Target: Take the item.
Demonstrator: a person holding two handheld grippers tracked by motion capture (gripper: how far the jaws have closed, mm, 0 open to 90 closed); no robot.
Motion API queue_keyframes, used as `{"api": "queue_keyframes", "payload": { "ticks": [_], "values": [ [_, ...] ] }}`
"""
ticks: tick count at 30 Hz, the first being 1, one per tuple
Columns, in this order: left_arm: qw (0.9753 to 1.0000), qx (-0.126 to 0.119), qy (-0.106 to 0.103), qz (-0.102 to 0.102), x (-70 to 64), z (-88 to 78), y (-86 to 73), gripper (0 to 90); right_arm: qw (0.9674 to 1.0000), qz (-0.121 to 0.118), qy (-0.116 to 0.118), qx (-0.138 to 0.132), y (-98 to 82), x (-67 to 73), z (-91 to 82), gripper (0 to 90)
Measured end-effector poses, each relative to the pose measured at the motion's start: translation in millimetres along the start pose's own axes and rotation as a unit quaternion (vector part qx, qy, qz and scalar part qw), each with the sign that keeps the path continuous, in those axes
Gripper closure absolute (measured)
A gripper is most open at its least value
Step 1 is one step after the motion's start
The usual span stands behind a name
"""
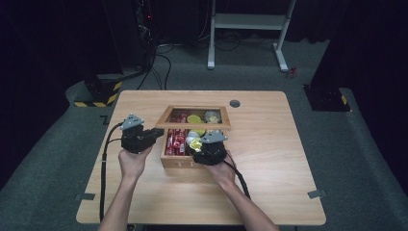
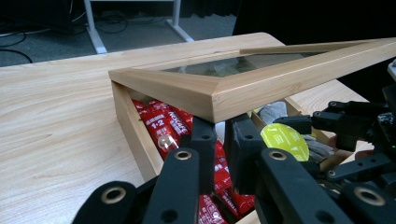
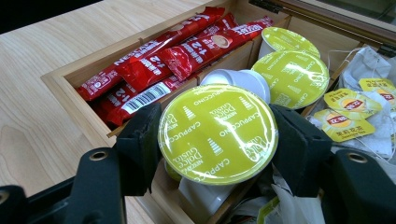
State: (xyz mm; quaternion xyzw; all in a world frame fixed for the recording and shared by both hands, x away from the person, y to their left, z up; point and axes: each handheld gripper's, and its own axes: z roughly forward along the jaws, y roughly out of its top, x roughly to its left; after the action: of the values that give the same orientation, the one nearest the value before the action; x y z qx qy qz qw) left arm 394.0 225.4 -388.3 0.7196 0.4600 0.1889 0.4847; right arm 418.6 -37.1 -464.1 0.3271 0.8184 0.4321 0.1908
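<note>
Two tools busy: right tool (image 3: pixel 217 140) pinches a light, crushable capsule (image 3: pixel 218 133) by its rim; left tool (image 2: pixel 219 140) clamps the stiff lid (image 2: pixel 261 86).

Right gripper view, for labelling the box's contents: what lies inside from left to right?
Red coffee sachets → capsule clamped in the right hand-held gripper → second green-lidded capsule → yellow-tagged tea bags.
</note>
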Motion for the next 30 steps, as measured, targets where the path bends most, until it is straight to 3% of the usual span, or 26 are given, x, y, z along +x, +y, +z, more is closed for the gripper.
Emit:
{"api": "queue_keyframes", "payload": {
  "ticks": [30],
  "values": [
    [1.0,-0.003,-0.001,-0.002,0.2,0.2,0.2,82.4,0.9997,0.02,0.005,-0.014,-0.4,-9.9,-17.4,38.2]
  ]
}}
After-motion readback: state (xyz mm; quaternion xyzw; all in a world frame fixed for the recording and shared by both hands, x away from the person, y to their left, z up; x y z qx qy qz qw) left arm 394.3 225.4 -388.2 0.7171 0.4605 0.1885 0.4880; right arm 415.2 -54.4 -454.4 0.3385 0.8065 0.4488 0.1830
